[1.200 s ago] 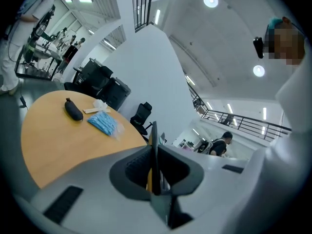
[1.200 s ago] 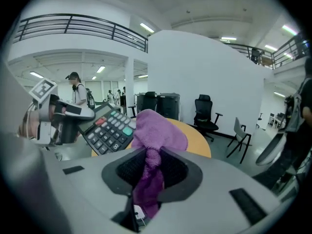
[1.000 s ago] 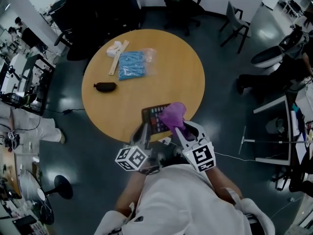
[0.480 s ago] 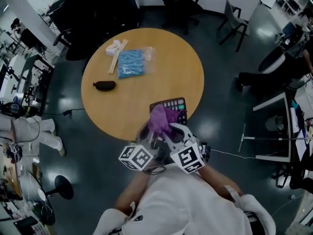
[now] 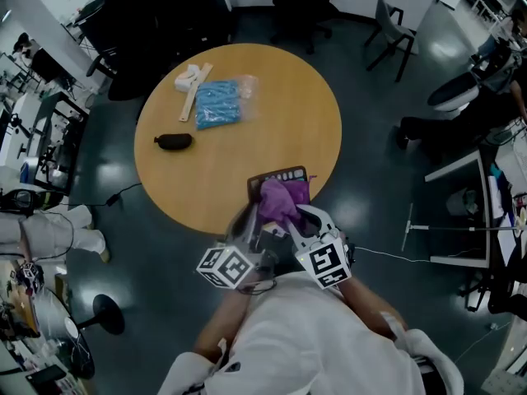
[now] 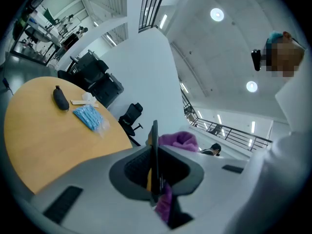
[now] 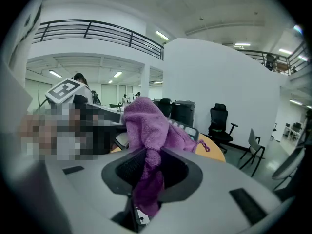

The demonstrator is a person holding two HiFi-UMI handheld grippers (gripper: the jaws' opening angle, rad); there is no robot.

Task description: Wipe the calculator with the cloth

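Our left gripper is clenched on the calculator, which stands edge-on between its jaws above the near rim of the round wooden surface. Our right gripper grasps the purple cloth, bunched against the calculator's key face. Farther across the surface lie a black pouch and a clear plastic bag holding blue pieces, with a wooden ruler just beside it.
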